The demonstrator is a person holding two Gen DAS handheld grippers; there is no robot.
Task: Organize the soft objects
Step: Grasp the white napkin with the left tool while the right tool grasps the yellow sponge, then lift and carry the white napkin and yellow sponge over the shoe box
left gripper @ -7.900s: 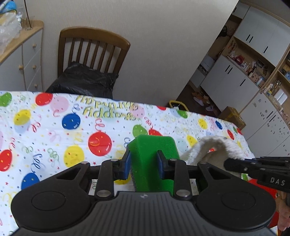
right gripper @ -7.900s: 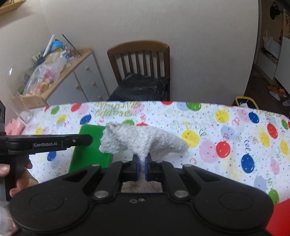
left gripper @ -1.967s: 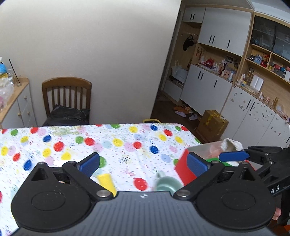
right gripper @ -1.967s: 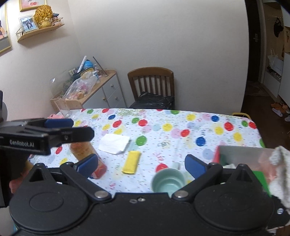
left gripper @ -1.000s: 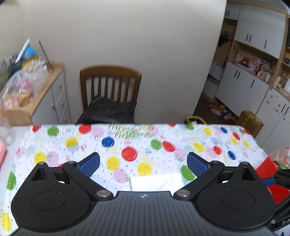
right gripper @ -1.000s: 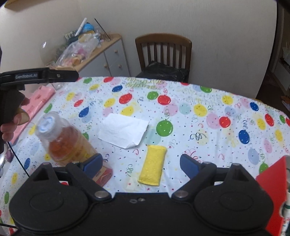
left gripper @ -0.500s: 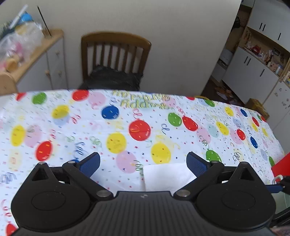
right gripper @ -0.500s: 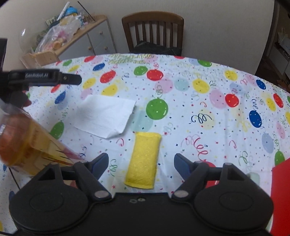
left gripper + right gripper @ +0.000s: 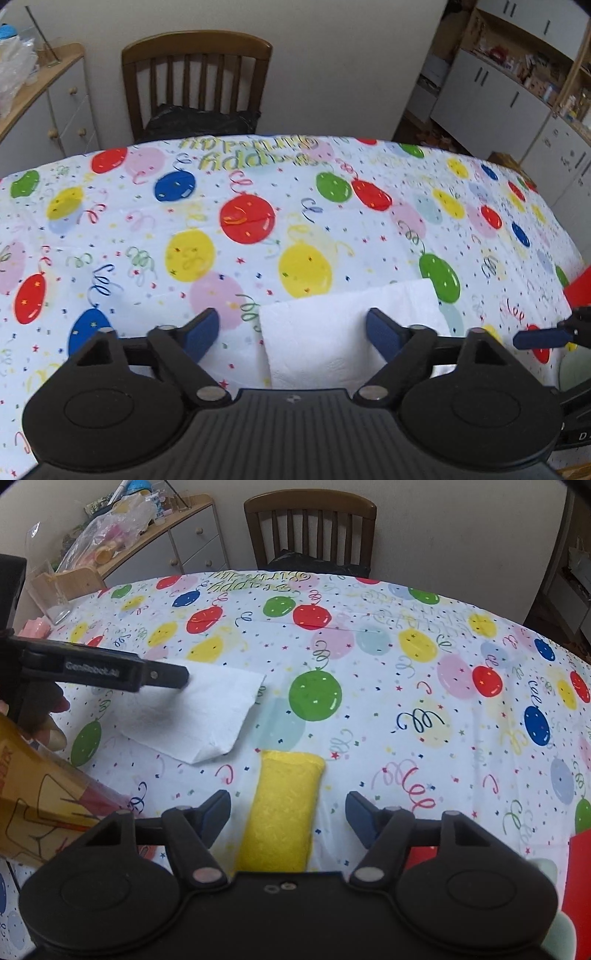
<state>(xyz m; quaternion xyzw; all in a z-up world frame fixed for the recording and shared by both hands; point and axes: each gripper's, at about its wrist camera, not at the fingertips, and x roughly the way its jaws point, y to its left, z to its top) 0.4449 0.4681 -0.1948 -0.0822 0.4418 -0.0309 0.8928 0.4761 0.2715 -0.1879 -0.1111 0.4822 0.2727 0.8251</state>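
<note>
Left edge: in the right wrist view a tilted bottle (image 9: 40,805) of amber drink with a printed label fills the lower left corner, just left of the right gripper's left finger; a pink item (image 9: 35,627) lies at the table's far left rim.
Table: one table under a balloon-print cloth (image 9: 258,221); its far edge runs in front of one wooden chair (image 9: 195,77) with a black bag (image 9: 199,120) on the seat.
Open room: the cloth is bare from the middle to the far edge and across the right half in both views.
Left gripper (image 9: 291,330): jaws spread wide, holding nothing; it hangs low over the near part of the table, fingers pointing toward the chair.
White tissue (image 9: 351,332): one folded sheet, flat on the cloth, lying between the left gripper's fingers and reaching past the right one; whether the pads touch it I cannot tell.
Right gripper (image 9: 288,818): jaws wide apart, nothing gripped, low over the table and angled down.
Yellow sponge (image 9: 284,808): one, flat on the cloth, lengthwise between the right gripper's fingers, clear of both pads, just right of the tissue's near corner.
Right edge: a red box corner (image 9: 580,878) and a pale green cup (image 9: 574,369) sit near the table's right rim.
</note>
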